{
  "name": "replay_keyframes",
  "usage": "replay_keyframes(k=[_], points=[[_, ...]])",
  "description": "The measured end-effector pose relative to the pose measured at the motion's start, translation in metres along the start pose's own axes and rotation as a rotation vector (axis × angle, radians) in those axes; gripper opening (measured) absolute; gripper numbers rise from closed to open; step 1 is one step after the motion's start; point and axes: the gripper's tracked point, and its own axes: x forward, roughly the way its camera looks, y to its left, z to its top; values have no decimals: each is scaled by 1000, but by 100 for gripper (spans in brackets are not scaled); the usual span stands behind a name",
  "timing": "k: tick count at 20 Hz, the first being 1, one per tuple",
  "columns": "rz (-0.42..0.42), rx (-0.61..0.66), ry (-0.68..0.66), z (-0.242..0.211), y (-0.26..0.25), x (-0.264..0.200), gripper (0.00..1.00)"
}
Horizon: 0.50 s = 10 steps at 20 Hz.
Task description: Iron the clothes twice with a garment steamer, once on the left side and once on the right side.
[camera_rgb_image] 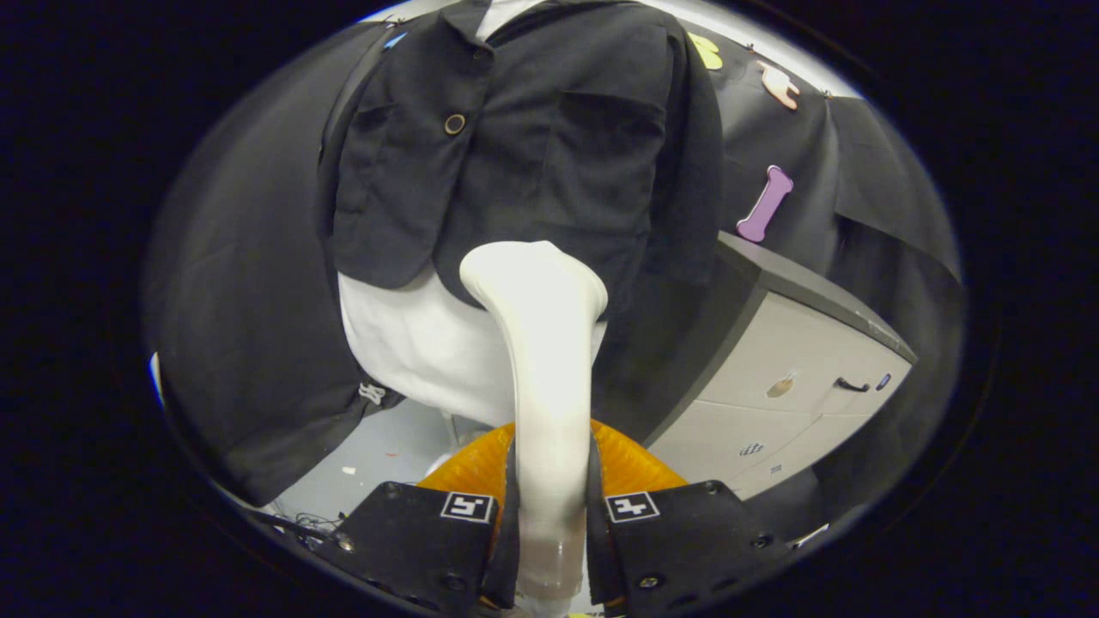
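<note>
The gripper (pixel 549 515) clamps both fingers on the white garment steamer (pixel 541 343) (its head at frame centre, against the hem of the black jacket (pixel 515 146) hanging above), and a loose grip could let it twist off the cloth.

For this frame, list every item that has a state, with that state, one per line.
Hand-held gripper: shut on the white garment steamer, both fingers pressing its handle.
White garment steamer: held upright, head at the jacket's lower hem.
Black button-front jacket: hanging, front closed by a round button.
White undershirt: hanging below the jacket.
Grey cabinet with drawers: drawers closed.
Orange ribbed part: behind the steamer handle, partly hidden.
</note>
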Motion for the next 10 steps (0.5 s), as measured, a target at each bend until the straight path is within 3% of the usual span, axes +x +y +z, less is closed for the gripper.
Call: replay_keyframes(k=[4, 10], points=[[7, 31, -70, 24, 12, -22, 34], [57, 72, -437, 176, 32, -100, 34]])
